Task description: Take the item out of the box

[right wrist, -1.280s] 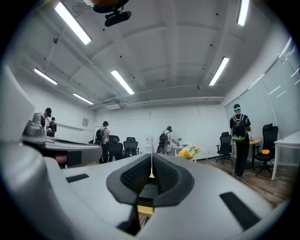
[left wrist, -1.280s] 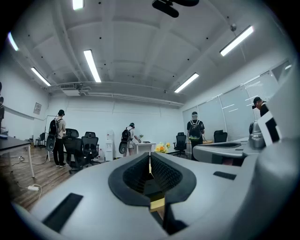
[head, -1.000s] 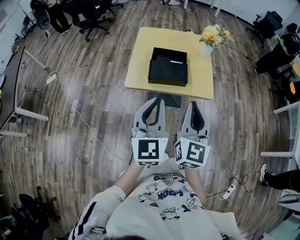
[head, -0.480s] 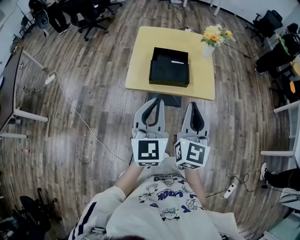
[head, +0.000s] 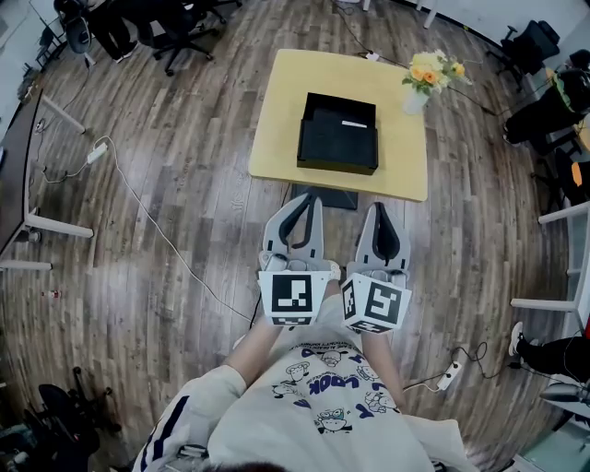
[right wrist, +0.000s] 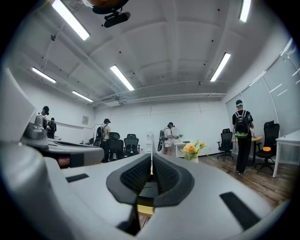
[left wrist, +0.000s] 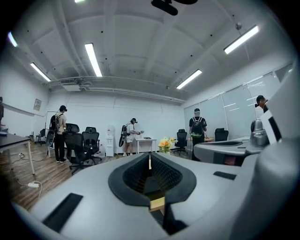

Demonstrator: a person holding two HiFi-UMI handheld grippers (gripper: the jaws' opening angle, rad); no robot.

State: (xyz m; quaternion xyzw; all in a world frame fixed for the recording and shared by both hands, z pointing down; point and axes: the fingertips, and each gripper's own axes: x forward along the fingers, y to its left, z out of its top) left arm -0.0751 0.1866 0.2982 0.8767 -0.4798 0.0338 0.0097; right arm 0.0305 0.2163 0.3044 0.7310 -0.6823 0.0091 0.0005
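Observation:
A black open box (head: 337, 145) lies in the middle of a small yellow table (head: 280, 120) ahead of me; a thin white item (head: 354, 123) shows inside it near the far edge. My left gripper (head: 310, 197) and right gripper (head: 380, 207) are held side by side in front of my chest, short of the table's near edge. Both point toward the table, tips together, nothing between the jaws. In the left gripper view the left gripper (left wrist: 149, 160) looks level across the room, as does the right gripper (right wrist: 151, 161) in its own view.
A vase of yellow and orange flowers (head: 426, 74) stands on the table's far right corner. Office chairs (head: 180, 28) and desks ring the room. A white cable (head: 138, 203) and a power strip (head: 450, 376) lie on the wood floor. Several people (left wrist: 59, 133) stand far back.
The table and box have slid slightly lower and rightward in the head view. Both grippers keep the same pose, jaws together.

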